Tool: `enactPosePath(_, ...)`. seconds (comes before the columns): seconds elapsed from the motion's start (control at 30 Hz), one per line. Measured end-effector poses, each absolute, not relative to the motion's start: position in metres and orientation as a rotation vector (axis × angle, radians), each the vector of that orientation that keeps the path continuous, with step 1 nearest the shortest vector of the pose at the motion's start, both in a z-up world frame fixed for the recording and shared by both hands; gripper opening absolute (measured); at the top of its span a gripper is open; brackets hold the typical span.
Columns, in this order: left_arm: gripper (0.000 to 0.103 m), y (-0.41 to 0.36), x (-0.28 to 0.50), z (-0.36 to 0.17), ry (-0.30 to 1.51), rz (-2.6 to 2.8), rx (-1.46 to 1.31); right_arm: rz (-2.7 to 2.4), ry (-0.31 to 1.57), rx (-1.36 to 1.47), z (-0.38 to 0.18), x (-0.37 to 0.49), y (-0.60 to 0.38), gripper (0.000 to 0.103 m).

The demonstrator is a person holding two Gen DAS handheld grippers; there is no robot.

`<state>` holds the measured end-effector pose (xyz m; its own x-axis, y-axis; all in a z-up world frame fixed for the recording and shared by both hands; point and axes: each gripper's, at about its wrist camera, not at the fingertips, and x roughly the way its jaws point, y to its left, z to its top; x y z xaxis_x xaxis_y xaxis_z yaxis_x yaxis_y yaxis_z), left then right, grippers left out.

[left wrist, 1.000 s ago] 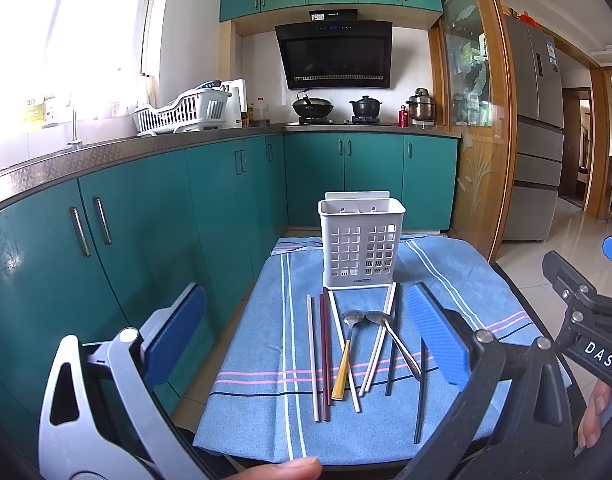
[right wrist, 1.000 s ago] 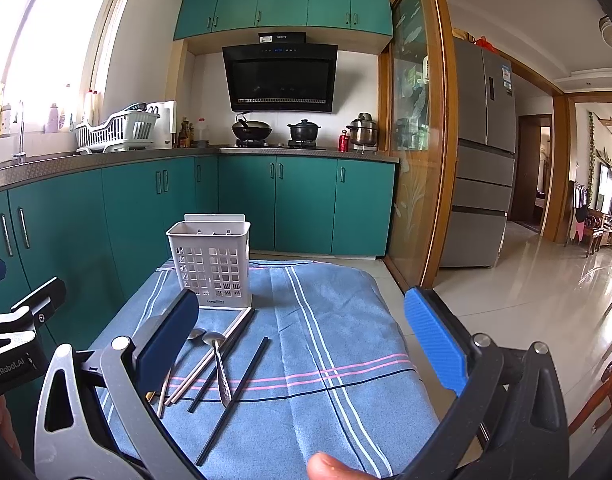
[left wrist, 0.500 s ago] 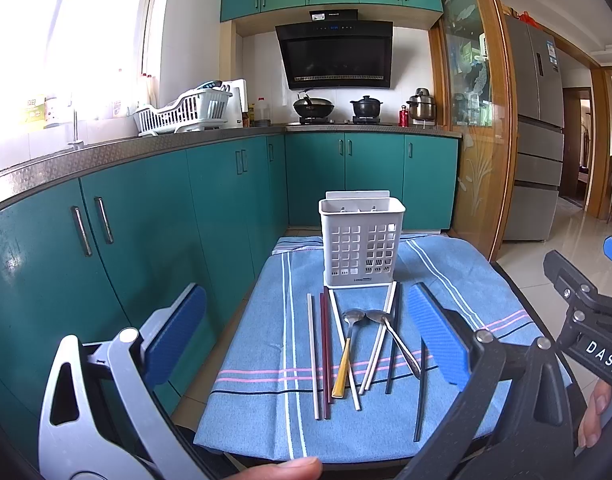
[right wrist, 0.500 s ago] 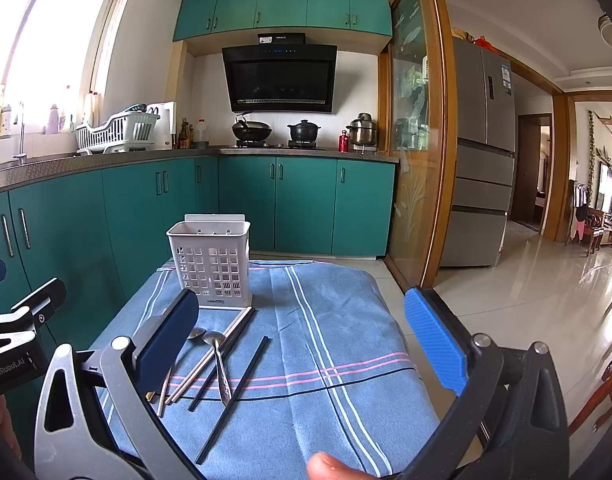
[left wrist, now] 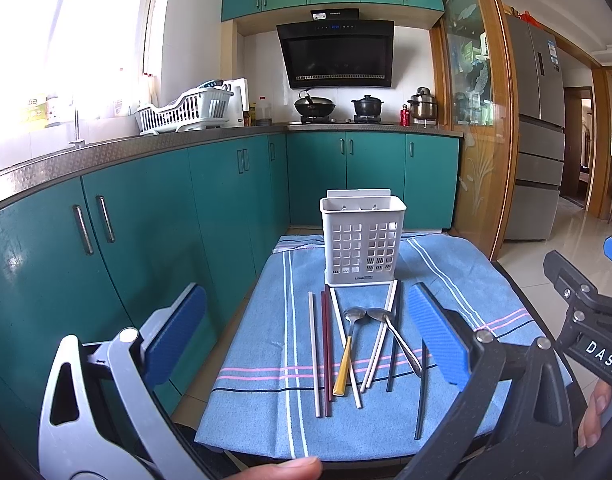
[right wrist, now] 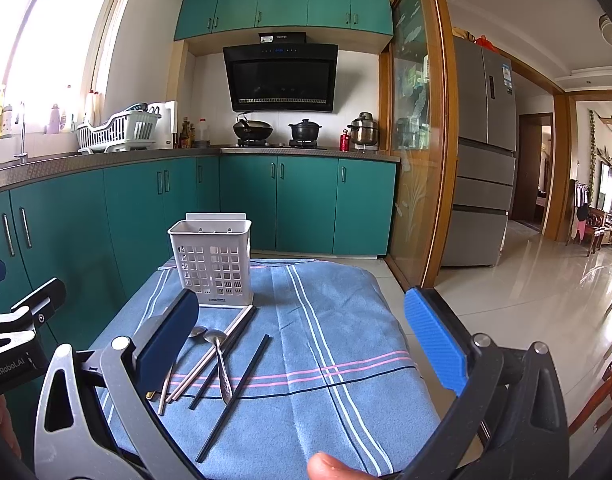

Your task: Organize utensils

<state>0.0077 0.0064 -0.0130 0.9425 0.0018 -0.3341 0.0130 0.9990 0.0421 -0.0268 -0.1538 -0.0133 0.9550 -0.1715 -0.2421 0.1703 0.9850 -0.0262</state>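
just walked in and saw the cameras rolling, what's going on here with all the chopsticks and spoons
A person holds a two-finger tool in each hand over a table covered with a blue cloth. Both the left tool and the right tool are open and hold nothing. Chopsticks and two spoons lie loose on the cloth in front of a white utensil holder. No utensil handles stick out of the holder, so the sorting has not begun.

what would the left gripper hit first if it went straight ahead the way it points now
Probably the white perforated plastic utensil caddy, standing upright beyond the left gripper; its open jaws would likely pass over the cutlery lying flat. Depth is unclear.
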Motion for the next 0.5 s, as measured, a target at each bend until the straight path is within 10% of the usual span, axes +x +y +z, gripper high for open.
enactPosePath(0.5, 0.1, 0.0055, 0.0052, -0.0159, 0.346, -0.003, 0.046, -0.172, 0.248, -0.004, -0.0142, -0.0264, -0.154, 0.1)
